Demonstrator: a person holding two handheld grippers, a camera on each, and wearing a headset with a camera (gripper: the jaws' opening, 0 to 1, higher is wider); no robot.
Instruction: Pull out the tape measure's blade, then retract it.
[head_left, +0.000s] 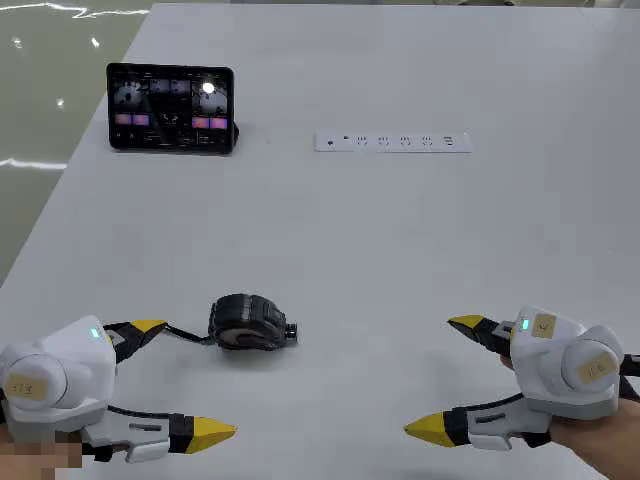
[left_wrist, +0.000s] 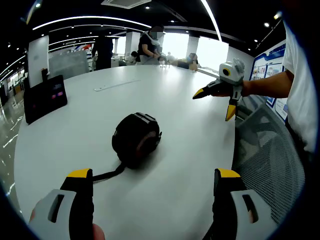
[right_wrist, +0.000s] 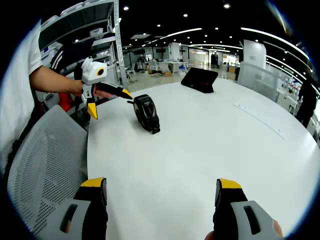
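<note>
The black tape measure (head_left: 250, 322) sits on the white counter (head_left: 400, 230), near the person's edge and left of the middle. It is closer to the left hand-held gripper (head_left: 180, 378) than to the right one. A thin black strap (head_left: 185, 334) trails from its case toward the far jaw tip of the left hand-held gripper. It ends just beside that yellow tip, and whether the two touch cannot be told.

The left hand-held gripper has its jaws spread wide and nothing between them. In the left gripper view the tape measure lies ahead of the gap between the jaws, apart from both.

The right hand-held gripper (head_left: 443, 375) is well apart from the tape measure, at the lower right of the head view. Its jaws also stand wide apart and grasp nothing.

At the far side of the counter a dark tablet (head_left: 170, 108) stands propped with its screen lit. A white power strip (head_left: 392, 142) lies flat to its right.
</note>
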